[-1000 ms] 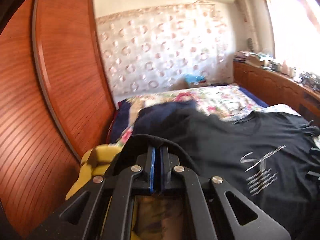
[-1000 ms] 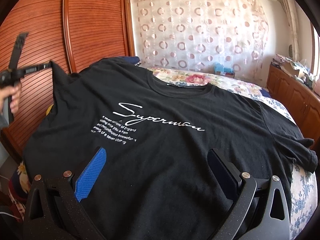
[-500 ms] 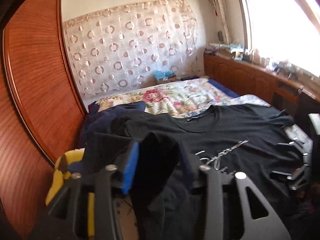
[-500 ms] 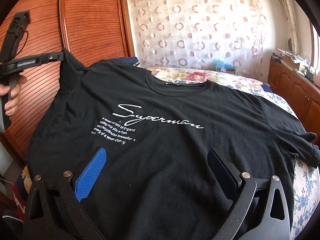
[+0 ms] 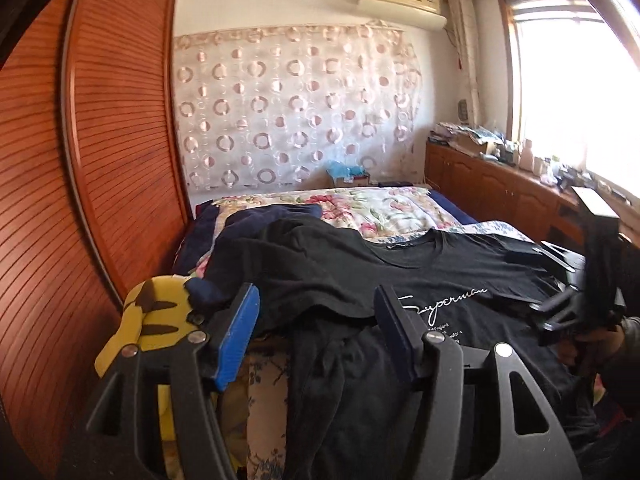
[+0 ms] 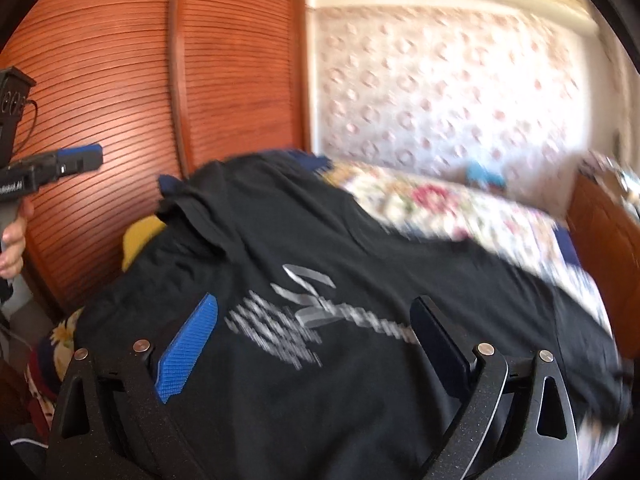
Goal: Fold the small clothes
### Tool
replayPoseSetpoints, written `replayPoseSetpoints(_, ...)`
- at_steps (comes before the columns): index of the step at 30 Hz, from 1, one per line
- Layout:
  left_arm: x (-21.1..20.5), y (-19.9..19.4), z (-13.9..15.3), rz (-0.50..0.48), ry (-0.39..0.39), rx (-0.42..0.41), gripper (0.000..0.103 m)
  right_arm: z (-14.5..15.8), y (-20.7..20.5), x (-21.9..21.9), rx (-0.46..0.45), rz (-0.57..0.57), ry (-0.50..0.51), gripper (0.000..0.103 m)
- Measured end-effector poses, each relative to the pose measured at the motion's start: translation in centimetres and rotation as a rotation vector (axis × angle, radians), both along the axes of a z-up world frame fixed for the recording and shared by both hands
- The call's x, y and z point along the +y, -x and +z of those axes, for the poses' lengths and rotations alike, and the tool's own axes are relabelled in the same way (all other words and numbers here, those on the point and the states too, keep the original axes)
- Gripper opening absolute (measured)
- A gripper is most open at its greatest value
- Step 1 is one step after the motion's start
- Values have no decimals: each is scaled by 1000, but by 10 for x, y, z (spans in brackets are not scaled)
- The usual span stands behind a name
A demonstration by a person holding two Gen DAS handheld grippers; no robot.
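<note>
A black T-shirt point(image 5: 400, 280) with white script print lies spread on the floral bed point(image 5: 360, 208). Its left sleeve point(image 6: 200, 208) rests crumpled at the bed's left edge. My left gripper point(image 5: 316, 300) hovers just short of that edge, its jaws opening; shirt fabric lies below and beyond them, and the pads point(image 5: 236, 332) touch nothing. In the blurred right wrist view my right gripper point(image 6: 316, 336) stands open over the shirt's point(image 6: 340, 380) lower front, holding nothing. The left gripper point(image 6: 76, 162) shows at the far left there, held by a hand point(image 6: 14, 244).
A reddish wooden louvred wardrobe point(image 5: 100, 160) runs close along the bed's left side. A yellow plush toy point(image 5: 156, 320) and dark blue cloth point(image 5: 276, 216) lie at the left edge. A cluttered wooden cabinet point(image 5: 500, 184) stands under the window on the right.
My left gripper, shut on the sleeve a second ago, has opened and drawn back, and the sleeve dropped onto the bed. The right gripper shifted and rose, staying open.
</note>
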State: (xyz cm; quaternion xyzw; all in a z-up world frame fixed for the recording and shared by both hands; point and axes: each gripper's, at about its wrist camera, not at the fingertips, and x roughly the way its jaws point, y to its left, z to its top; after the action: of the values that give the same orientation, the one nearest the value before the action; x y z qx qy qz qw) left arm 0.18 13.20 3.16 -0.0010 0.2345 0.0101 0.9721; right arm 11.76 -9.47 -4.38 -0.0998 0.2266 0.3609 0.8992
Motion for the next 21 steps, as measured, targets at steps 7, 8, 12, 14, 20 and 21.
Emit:
replayPoseSetpoints(7,22,15,-15,65,22,9,59,13,-31,95,-38,193,-8,86)
replayPoseSetpoints(8,25,16,-18,72,23,14,59,13,-33,108,-35,220,-5,85)
replayPoseSetpoints(12,35,24,-26,98,28,30,59,10,-42,158,19,310,22,84)
replayPoseSetpoints(14,40,27,-29,107,33,37,59,8,-39,182,27,357,52,82)
replayPoseSetpoints(20,49,38,-34,121,41,39,59,-10,-25,236,-10,414,219,82)
replayPoseSetpoints(21,51,38,-35,121,44,39,59,-15,-25,242,-25,401,262,81)
